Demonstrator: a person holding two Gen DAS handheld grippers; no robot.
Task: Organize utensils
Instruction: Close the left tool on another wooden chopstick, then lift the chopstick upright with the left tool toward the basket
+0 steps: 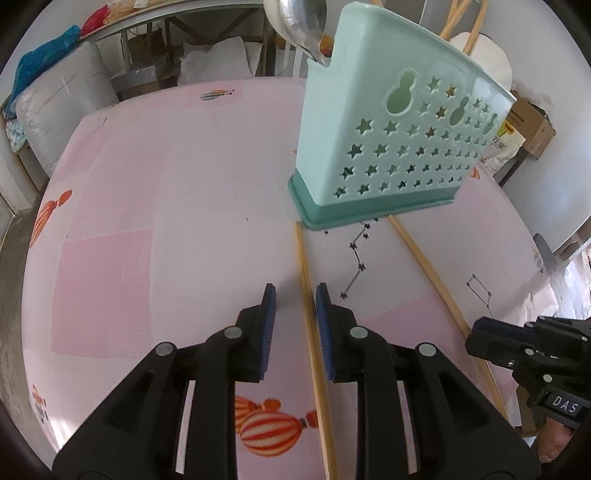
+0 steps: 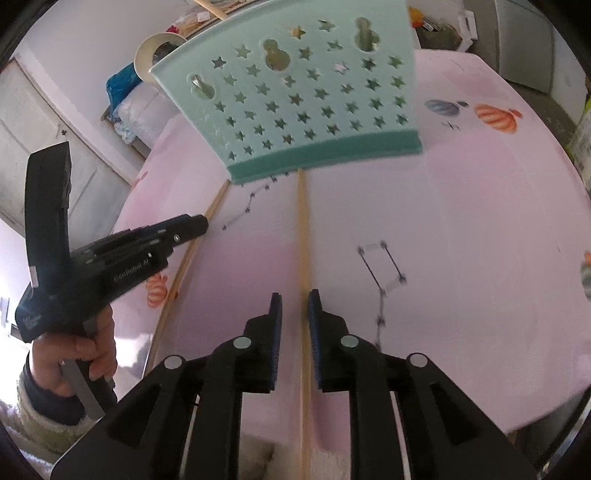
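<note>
A mint-green utensil holder (image 1: 391,125) with star-shaped holes stands on the pink table; a metal ladle (image 1: 303,26) sticks out of it. Two wooden chopsticks lie in front of it. My left gripper (image 1: 295,299) is open, with one chopstick (image 1: 308,314) lying between its fingers, close to the right pad. The other chopstick (image 1: 436,280) runs to the right, under my right gripper (image 1: 491,339). In the right wrist view my right gripper (image 2: 294,304) is open around a chopstick (image 2: 303,258). The holder (image 2: 295,92) is ahead, and my left gripper (image 2: 184,229) is at the left.
The table wears a pink cloth (image 1: 147,206) with balloon and constellation prints. White bags and shelving (image 1: 207,59) stand beyond the far edge. A cardboard box (image 1: 532,125) sits at the right. A white cupboard (image 2: 44,147) is to the left.
</note>
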